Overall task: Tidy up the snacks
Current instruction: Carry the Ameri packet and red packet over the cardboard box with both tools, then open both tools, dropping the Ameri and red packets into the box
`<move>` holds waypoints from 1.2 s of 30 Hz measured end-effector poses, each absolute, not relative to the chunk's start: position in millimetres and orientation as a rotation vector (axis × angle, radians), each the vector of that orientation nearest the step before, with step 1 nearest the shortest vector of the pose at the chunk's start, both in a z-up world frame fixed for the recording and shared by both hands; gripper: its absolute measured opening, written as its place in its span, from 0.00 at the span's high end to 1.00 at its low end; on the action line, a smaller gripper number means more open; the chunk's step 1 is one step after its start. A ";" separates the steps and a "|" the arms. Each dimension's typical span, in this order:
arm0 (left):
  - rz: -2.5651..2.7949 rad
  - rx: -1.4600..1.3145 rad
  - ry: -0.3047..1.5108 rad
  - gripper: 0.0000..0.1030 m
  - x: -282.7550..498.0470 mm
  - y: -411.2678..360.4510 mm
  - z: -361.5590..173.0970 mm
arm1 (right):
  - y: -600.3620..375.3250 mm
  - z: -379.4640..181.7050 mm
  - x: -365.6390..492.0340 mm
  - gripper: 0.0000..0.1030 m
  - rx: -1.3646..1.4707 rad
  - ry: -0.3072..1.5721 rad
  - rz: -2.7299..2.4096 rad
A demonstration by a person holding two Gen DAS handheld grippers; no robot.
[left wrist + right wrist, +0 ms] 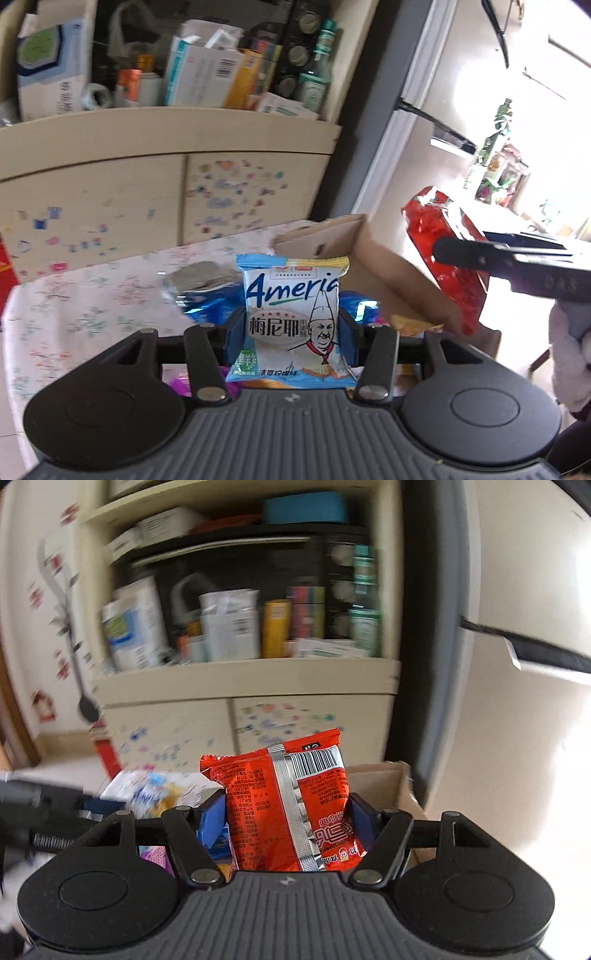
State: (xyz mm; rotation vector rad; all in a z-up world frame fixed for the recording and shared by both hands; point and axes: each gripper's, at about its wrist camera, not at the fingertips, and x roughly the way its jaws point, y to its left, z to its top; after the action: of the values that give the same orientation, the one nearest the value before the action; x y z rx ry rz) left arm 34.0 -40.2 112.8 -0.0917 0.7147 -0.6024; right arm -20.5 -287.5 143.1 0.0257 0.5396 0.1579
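Between the blue pads of the left gripper [291,334] stood a light-blue snack packet [293,325], upright, with a cartoon chef and the word "Ameria" on its front. The two fingers were closed on its sides, so the packet was held up above the table. In the right gripper [288,821] was a red snack bag [288,805], also upright, its back seam and barcode turned to the camera. The blue pads [212,821] pressed it from both sides, and the bag was a little tilted to the right.

In the left wrist view the same red bag appeared at the right side, held high by the black finger of the other gripper, just beside the cardboard box [373,266]. The box stood open on the table behind the blue packet, with one flap raised. More snacks lay under the left gripper: a shiny blue-and-silver bag [199,288] to the left, a yellow-orange packet [413,325] to the right, and something purple [177,380] low between the finger links. The table [74,302] wore a white cloth with small flower prints.

Behind the table was a cream cabinet [166,140]. Its lower doors carried many small coloured stickers, and its open shelf was crowded with boxes, bottles and a green glass bottle [317,62]. Both pictures were blurred in the background, so I could not read the labels there.
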 end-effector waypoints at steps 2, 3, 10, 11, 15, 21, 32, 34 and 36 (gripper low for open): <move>-0.626 -0.094 0.715 0.52 32.6 -51.3 111.3 | -296.7 141.6 -20.4 0.28 0.065 0.554 0.125; -0.639 -0.092 0.715 0.52 31.7 -57.0 110.8 | -300.1 140.7 -20.8 0.28 0.077 0.560 0.111; -0.735 -0.087 0.719 0.52 21.8 -99.1 104.8 | -323.9 137.4 -26.2 0.28 0.152 0.582 0.025; -0.745 -0.084 0.722 0.52 20.5 -104.6 103.3 | -326.4 137.9 -27.3 0.28 0.157 0.582 0.014; -0.788 -0.067 0.738 0.52 15.4 -126.6 96.4 | -334.6 137.5 -29.4 0.28 0.177 0.589 -0.029; -0.812 -0.050 0.749 0.51 10.0 -149.3 89.0 | -343.8 134.1 -27.8 0.28 0.216 0.611 -0.089; -0.755 -0.009 0.693 0.17 5.3 -142.2 106.8 | -343.9 131.5 -24.5 0.13 0.241 0.627 -0.097; -0.719 -0.010 0.692 0.16 8.2 -134.5 111.1 | -342.5 131.2 -23.6 0.13 0.242 0.628 -0.087; -0.687 -0.019 0.699 0.15 12.0 -125.4 114.7 | -340.0 130.9 -22.8 0.13 0.243 0.630 -0.077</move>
State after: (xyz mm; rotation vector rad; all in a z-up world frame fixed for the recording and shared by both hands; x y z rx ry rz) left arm 12.1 -125.4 114.7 -0.0188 0.6990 -0.6865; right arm -22.8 -340.0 130.9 0.2430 0.6303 -0.0768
